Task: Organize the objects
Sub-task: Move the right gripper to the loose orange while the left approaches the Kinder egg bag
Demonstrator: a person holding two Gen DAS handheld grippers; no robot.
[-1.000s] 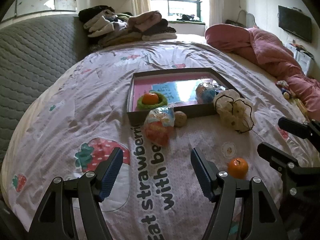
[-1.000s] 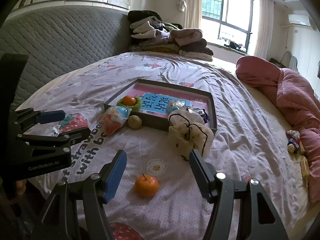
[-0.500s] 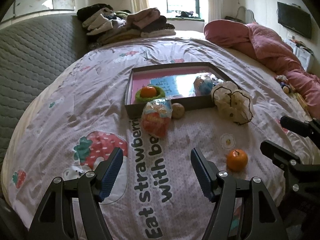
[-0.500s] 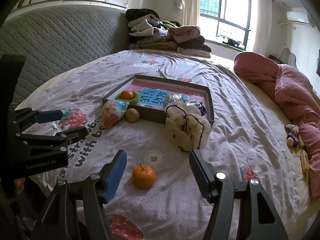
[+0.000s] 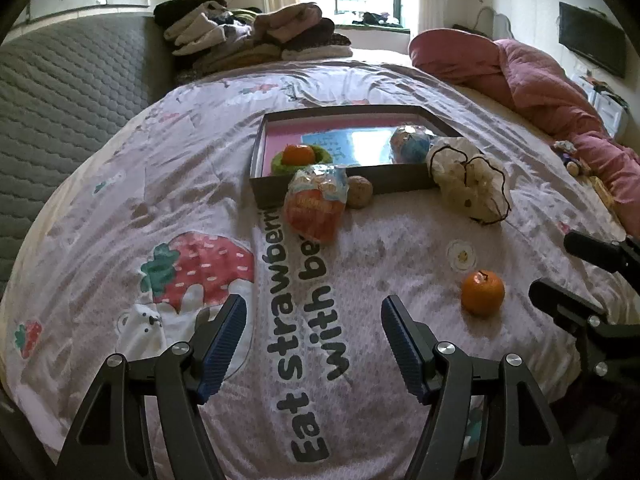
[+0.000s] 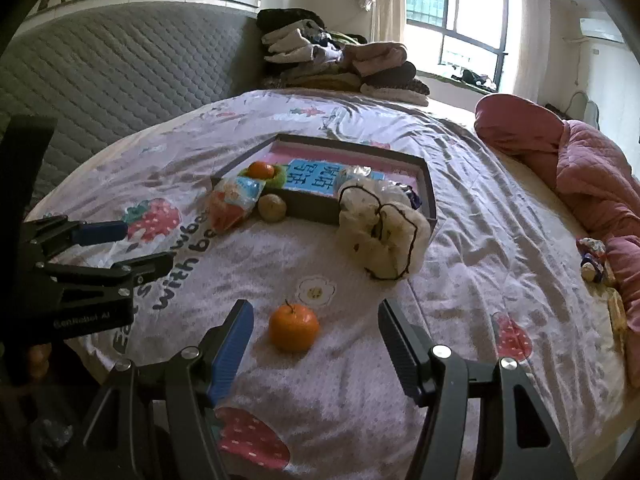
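Observation:
On the printed bedspread lies a dark shallow box [image 5: 332, 190] [image 6: 430, 188] with a pink floor. Inside it an orange sits in a green ring [image 5: 300, 156] [image 6: 262, 170], beside a blue-white wrapped ball [image 5: 412, 144]. Against the box front lean an orange snack bag [image 5: 316, 204] [image 6: 230, 202], a brown round fruit [image 5: 359, 192] [image 6: 272, 208] and a cream drawstring pouch [image 5: 472, 184] [image 6: 382, 232]. A loose orange [image 5: 482, 294] [image 6: 294, 328] lies nearer me. My right gripper [image 6: 316, 332] is open, the orange just ahead between its fingers. My left gripper [image 5: 314, 326] is open over bare bedspread.
A grey quilted headboard [image 6: 120, 72] stands at the left, folded clothes [image 5: 256, 40] are piled at the far end, and a pink quilt [image 5: 560, 92] lies bunched on the right. Small toys [image 6: 594, 258] rest by the quilt.
Both views have shifted slightly, so the box and objects sit a little higher and farther in frame. Nothing on the bed has moved and both grippers stay open.

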